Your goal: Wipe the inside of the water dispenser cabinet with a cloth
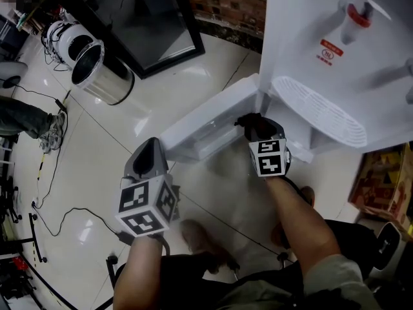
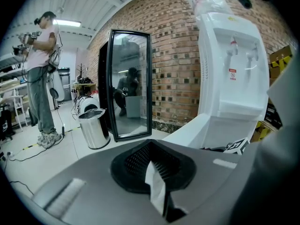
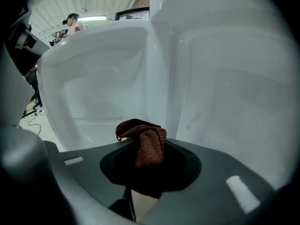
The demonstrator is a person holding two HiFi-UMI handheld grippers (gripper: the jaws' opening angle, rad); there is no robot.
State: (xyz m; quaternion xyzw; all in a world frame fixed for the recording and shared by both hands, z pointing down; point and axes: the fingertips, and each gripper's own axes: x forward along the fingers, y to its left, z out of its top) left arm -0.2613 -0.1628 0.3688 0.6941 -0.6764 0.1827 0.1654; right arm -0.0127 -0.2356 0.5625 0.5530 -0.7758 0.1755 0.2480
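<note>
- Cloth (image 3: 143, 142), brown and bunched, is pinched in the right gripper (image 3: 150, 165). Its jaws are part-closed on the wad, which pokes past the tips, so fabric rather than plastic would meet the walls.
- That gripper sits at the cabinet (image 3: 225, 93) mouth, just right of centre in the head view. White walls fill its own view, and whether the cloth touches one I cannot tell.
- Left gripper (image 1: 150, 150), jaws together, hangs at 7 o'clock, probably to stay clear.
- Door (image 1: 206, 118) stands open toward 9 o'clock and bounds the left side.
- Tray (image 1: 319, 108) overhangs at 2 o'clock, so free room lies inward and rightward.
</note>
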